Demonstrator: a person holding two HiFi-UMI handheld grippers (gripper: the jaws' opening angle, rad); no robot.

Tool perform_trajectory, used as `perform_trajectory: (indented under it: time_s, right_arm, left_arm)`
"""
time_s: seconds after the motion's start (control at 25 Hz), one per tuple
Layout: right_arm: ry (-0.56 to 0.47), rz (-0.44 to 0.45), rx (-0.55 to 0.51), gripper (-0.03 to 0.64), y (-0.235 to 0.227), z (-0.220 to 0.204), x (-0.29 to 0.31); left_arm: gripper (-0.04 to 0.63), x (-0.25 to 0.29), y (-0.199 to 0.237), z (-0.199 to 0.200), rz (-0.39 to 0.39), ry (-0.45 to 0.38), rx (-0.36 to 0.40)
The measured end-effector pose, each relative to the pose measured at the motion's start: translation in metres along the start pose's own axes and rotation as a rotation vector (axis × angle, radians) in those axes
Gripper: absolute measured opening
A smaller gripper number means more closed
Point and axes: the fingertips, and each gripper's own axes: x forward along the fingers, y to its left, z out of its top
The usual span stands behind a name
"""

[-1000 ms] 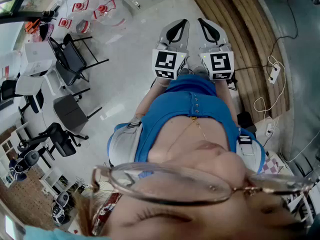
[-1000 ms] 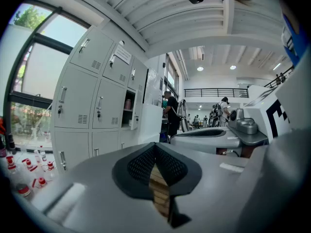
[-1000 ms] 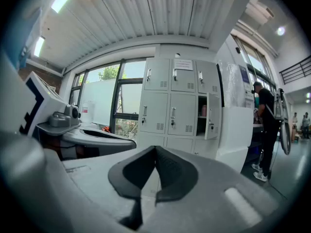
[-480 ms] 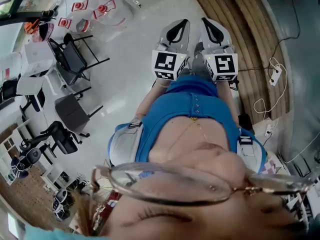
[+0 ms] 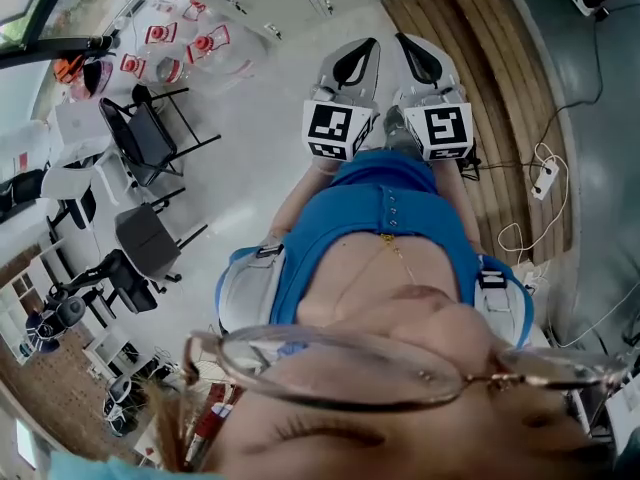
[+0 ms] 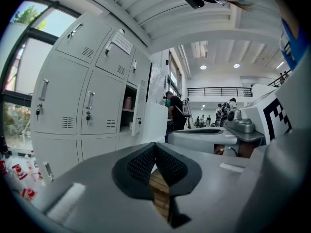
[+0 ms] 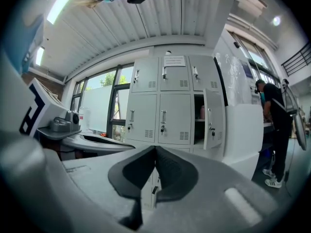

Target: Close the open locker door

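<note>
The grey locker bank (image 7: pixel 165 110) stands ahead in the right gripper view, some way off. One middle-row locker door (image 7: pixel 212 122) hangs open, and a pink object (image 7: pixel 201 111) sits inside on a shelf. The left gripper view has the same open door (image 6: pixel 138 116) at its middle left. My left gripper (image 6: pixel 155 147) and right gripper (image 7: pixel 155 149) are both shut with nothing between the pads. They are held side by side, level, away from the lockers. From the head view the left gripper (image 5: pixel 362 48) and right gripper (image 5: pixel 408 44) point forward over the floor.
A white cabinet (image 7: pixel 245 130) stands right of the open door, with a person in black (image 7: pixel 273 125) beyond it. Black chairs (image 5: pixel 150 133) are on the left. A wooden floor strip (image 5: pixel 485 78) and a power strip with cables (image 5: pixel 545 173) lie on the right.
The floor, chairs and wooden strip have slid back in the head view as I carry both grippers forward together. Both stay shut and side by side.
</note>
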Motion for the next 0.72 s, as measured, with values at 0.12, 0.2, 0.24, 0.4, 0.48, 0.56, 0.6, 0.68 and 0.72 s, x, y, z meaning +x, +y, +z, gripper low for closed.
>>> perform_trajectory:
  time_s: [0.12, 0.2, 0.24, 0.4, 0.48, 0.56, 0.6, 0.68, 0.72]
  right_arm:
    - [-0.005, 0.021, 0.007, 0.002, -0.030, 0.005, 0.017]
    - [-0.007, 0.035, 0.007, 0.002, -0.049, 0.008, 0.026]
    - [-0.009, 0.040, 0.008, 0.002, -0.058, 0.009, 0.030]
    - [-0.016, 0.042, 0.010, 0.002, -0.095, 0.009, 0.040]
    - [-0.021, 0.048, 0.007, 0.002, -0.110, 0.009, 0.047]
    - [-0.023, 0.056, -0.001, 0.002, -0.121, 0.009, 0.054]
    - [-0.021, 0.057, -0.004, 0.002, -0.127, 0.008, 0.057]
    - [-0.013, 0.058, -0.004, 0.002, -0.138, 0.005, 0.061]
    - [-0.012, 0.058, -0.003, 0.002, -0.143, 0.004, 0.064]
  left_arm:
    - [-0.003, 0.033, 0.003, 0.011, 0.018, -0.005, 0.000]
    - [-0.003, 0.055, 0.003, 0.018, 0.026, -0.007, 0.002]
    - [-0.003, 0.065, 0.002, 0.021, 0.030, -0.008, 0.004]
    - [-0.003, 0.101, -0.002, 0.027, 0.038, -0.013, 0.007]
    - [-0.003, 0.116, -0.002, 0.029, 0.042, -0.019, 0.000]
    - [-0.003, 0.129, 0.000, 0.029, 0.050, -0.021, -0.003]
    - [-0.003, 0.134, 0.000, 0.028, 0.056, -0.019, -0.006]
    - [-0.003, 0.143, 0.001, 0.027, 0.064, -0.014, -0.012]
    - [-0.003, 0.146, 0.002, 0.027, 0.068, -0.012, -0.015]
